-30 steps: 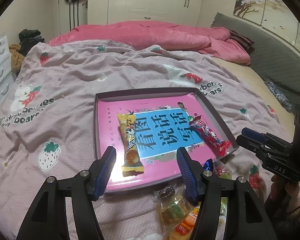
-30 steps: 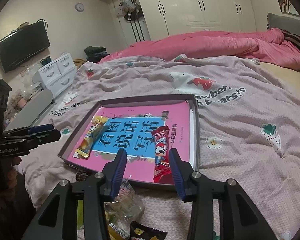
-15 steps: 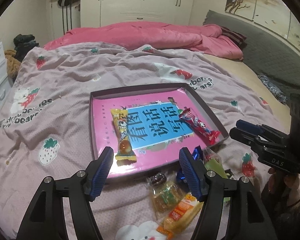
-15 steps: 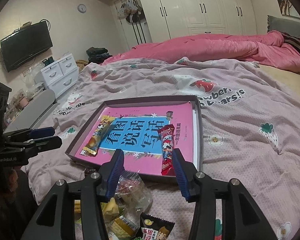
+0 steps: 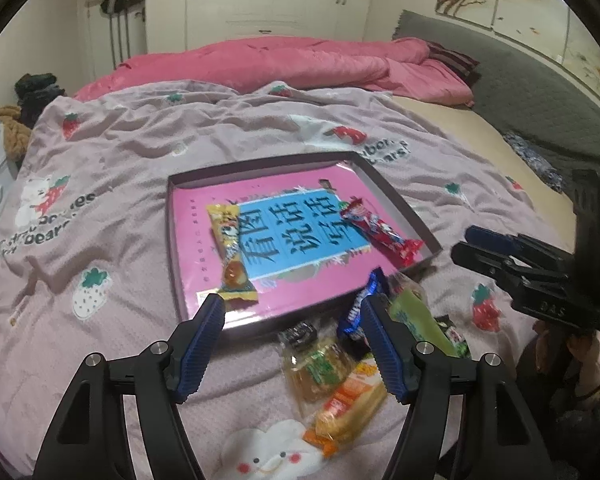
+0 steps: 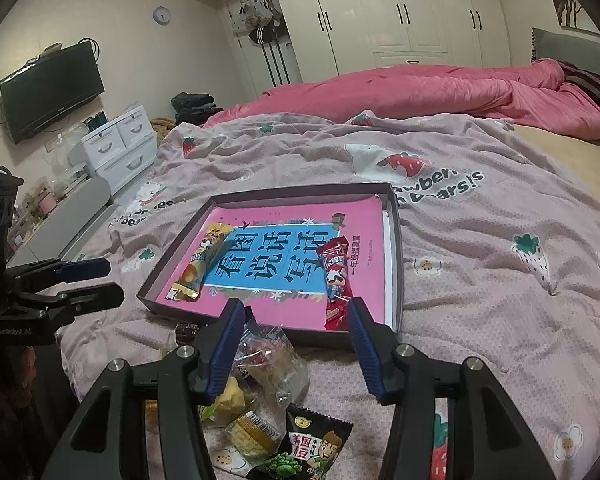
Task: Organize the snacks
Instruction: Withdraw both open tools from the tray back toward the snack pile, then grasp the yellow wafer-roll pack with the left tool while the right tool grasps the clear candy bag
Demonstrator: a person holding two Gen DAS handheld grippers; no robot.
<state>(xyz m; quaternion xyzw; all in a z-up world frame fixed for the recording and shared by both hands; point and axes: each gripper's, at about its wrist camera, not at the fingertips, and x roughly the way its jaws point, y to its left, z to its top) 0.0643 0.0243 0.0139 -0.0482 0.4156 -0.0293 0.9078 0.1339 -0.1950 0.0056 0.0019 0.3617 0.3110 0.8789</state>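
Here both grippers tilt down toward the bed, side by side over the near edge of the tray (image 5: 396,204). The left gripper (image 5: 292,344) has just been opening, jaws apart with nothing between them, above the loose snack pile (image 5: 332,376) on the blanket (image 5: 112,152). The right gripper (image 6: 296,344) has likewise been opening, empty. A yellow snack bar (image 5: 230,252) and a red snack bar (image 5: 380,232) lie inside the tray.

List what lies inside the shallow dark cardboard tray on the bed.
Inside the shallow dark cardboard tray: a pink book with a blue title panel, a yellow snack packet and a red snack packet on it. The tray floor underneath is hidden.
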